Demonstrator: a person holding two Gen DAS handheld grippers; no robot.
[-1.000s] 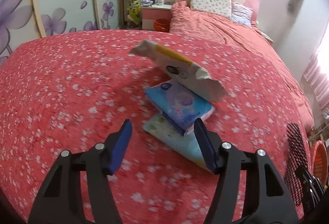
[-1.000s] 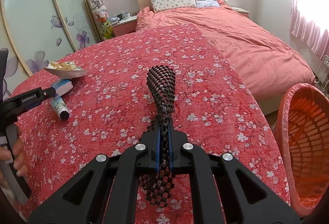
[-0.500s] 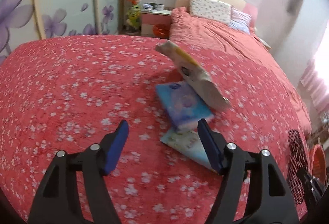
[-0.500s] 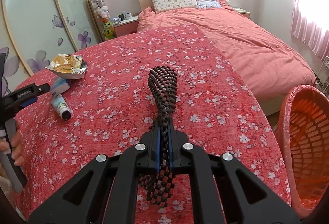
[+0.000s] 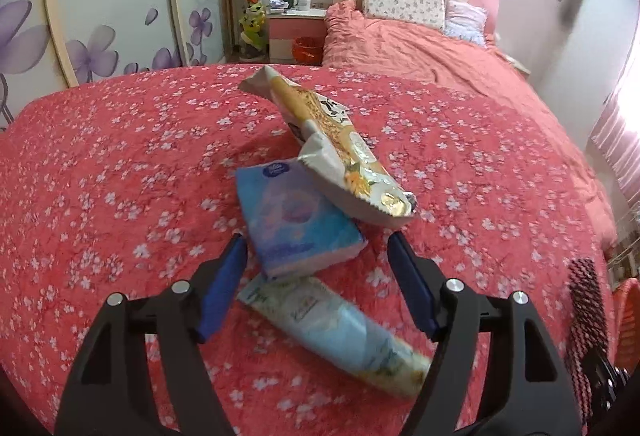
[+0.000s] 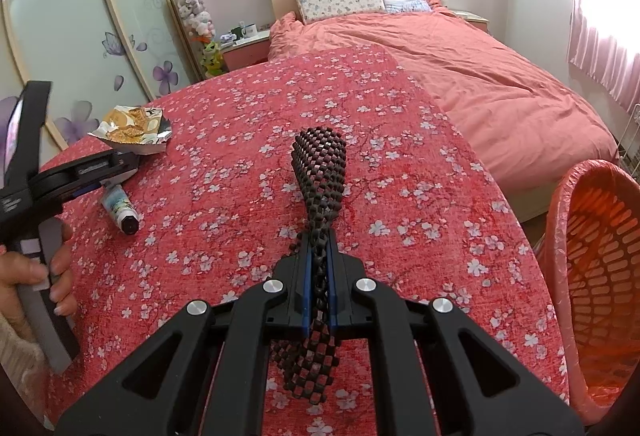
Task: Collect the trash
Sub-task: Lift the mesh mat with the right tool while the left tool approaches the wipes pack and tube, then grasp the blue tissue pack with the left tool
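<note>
An opened snack bag [image 5: 340, 152] leans on a blue tissue pack [image 5: 296, 216], which lies across a pale tube [image 5: 340, 328] on the red floral cover. My left gripper [image 5: 316, 238] hovers over this pile. Its jaws are opening, the tissue pack's near end and the tube lie between them, and the pads touch neither. In the right wrist view the same bag [image 6: 132, 124] and tube [image 6: 120, 206] sit far left beside the left gripper [image 6: 120, 166]. My right gripper [image 6: 320, 252] is shut on a black beaded strip [image 6: 320, 164].
An orange mesh basket [image 6: 600, 276] with a pink liner stands off the cover's right edge. A person's hand [image 6: 40, 268] holds the left gripper's handle. A made bed [image 6: 480, 76], a nightstand [image 5: 296, 24] and floral wardrobe doors [image 5: 100, 16] lie beyond.
The left gripper has slid in over the pile, so the tissue pack and tube now sit between wider jaws. The right gripper and its strip have not moved.
</note>
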